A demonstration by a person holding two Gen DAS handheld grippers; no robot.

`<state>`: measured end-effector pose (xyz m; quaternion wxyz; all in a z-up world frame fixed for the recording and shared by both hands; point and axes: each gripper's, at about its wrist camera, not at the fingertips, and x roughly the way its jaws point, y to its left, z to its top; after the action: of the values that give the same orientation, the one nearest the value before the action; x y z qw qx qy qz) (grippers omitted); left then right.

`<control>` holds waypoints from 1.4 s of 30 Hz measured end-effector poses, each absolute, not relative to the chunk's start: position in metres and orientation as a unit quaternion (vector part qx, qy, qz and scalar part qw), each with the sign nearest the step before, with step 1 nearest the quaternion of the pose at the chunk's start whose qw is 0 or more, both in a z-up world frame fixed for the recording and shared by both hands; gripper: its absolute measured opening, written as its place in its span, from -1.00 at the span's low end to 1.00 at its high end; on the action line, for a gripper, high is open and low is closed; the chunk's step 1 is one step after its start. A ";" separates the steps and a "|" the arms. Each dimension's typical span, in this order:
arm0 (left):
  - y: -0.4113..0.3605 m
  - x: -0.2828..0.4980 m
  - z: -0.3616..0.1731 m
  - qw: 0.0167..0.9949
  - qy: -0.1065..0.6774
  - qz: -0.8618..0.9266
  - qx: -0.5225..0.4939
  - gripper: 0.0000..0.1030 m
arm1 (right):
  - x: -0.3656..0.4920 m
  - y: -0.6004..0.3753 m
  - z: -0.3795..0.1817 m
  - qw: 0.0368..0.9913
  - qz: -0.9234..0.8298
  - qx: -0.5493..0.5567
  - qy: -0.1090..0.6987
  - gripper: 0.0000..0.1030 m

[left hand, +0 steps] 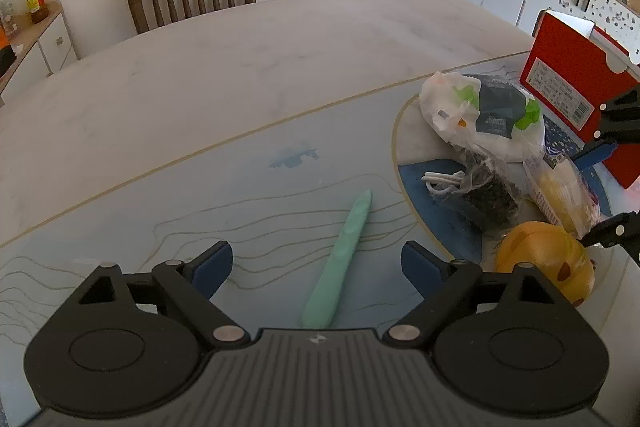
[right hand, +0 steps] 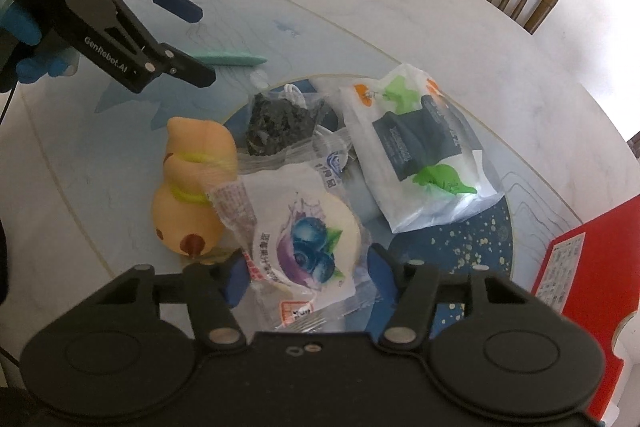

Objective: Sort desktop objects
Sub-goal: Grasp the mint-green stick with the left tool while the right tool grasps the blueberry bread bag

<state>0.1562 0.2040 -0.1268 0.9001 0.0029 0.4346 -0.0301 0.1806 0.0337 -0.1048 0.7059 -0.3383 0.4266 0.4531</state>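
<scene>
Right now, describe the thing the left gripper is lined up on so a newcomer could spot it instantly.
Start at the round blue-patterned mat that holds the heap of snack packets on the pale table. Just off its rim, nearer the open left gripper, a slim mint-green pen-like stick lies flat by itself. It is the only long, thin, unwrapped item; its neighbours are bulky plastic packets and a yellow gourd-shaped toy.

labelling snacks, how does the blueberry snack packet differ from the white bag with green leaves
The blueberry snack packet is clear, showing a round pastry; the white bag with green leaves is opaque with a dark label. The packet lies between the right gripper fingers; the bag lies farther off. Both are sealed plastic.
</scene>
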 end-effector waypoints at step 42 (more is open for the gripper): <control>0.177 0.123 -0.098 0.912 0.406 -0.064 0.011 -0.81 | 0.164 -0.009 -0.059 0.746 0.423 -0.295 0.421 -0.02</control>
<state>0.1231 0.1766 -0.0979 0.9117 0.0108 0.4056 -0.0637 0.1639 -0.0092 -0.0591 0.7462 -0.2948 0.4209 0.4233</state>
